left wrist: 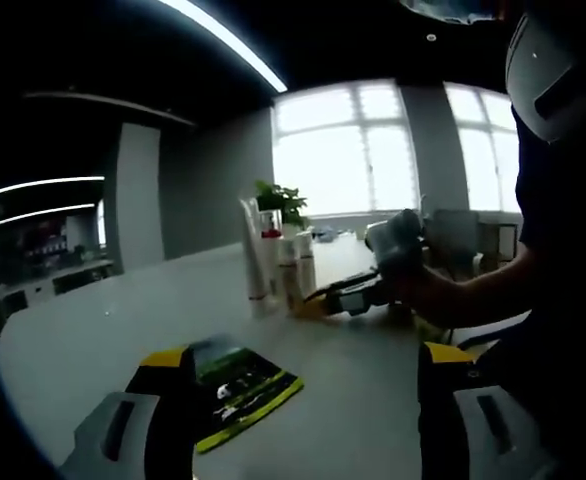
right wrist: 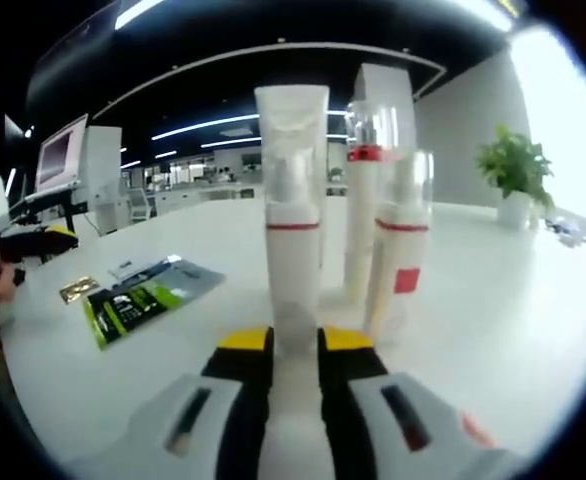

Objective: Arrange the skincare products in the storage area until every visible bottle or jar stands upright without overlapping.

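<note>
Bare table (right wrist: 533,330) right of bottles (right wrist: 385,230) (tightly clustered); green packet (right wrist: 143,295) blocks left approach.

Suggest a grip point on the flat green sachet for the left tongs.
Take the sachet by its near edge, coming in low along the table. It lies flat, so there is no side to pinch from above. The left tongs stand open just before it, so a shallow forward approach looks best.
</note>
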`<action>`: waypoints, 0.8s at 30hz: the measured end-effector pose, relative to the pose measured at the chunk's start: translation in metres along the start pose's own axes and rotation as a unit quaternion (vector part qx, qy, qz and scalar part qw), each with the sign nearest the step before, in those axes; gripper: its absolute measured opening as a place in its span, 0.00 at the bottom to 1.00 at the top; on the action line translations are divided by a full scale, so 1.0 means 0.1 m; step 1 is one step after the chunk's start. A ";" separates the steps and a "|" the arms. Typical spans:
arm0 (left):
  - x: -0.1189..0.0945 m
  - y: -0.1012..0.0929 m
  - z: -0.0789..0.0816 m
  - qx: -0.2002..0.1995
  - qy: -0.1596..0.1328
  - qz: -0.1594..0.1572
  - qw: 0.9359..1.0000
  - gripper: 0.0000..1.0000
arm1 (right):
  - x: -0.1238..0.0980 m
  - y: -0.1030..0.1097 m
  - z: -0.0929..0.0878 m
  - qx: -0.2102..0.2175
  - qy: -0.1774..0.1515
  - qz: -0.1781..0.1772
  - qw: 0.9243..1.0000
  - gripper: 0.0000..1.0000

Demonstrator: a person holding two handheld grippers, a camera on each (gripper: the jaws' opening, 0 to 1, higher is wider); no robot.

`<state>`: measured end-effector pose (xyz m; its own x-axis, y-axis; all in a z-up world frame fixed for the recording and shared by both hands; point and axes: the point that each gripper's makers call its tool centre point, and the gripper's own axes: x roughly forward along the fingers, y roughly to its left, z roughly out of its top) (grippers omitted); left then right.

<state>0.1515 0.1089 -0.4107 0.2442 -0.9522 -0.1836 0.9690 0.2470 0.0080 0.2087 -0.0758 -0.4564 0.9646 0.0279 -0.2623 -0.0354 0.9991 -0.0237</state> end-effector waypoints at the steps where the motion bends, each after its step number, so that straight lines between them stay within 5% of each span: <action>1: 0.00 0.00 0.01 0.001 -0.001 0.001 1.000 0.94 | 0.00 0.00 0.00 0.000 -0.001 0.001 1.000 0.17; 24: 0.11 0.00 0.11 0.011 0.004 0.006 1.000 0.95 | -0.02 -0.02 0.02 0.011 -0.002 0.014 1.000 0.16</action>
<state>0.1548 0.0966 -0.4021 0.2549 -0.9480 -0.1908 0.9668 0.2537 0.0311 0.2075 -0.0778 -0.4539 0.9644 0.0551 -0.2586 -0.0556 0.9984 0.0055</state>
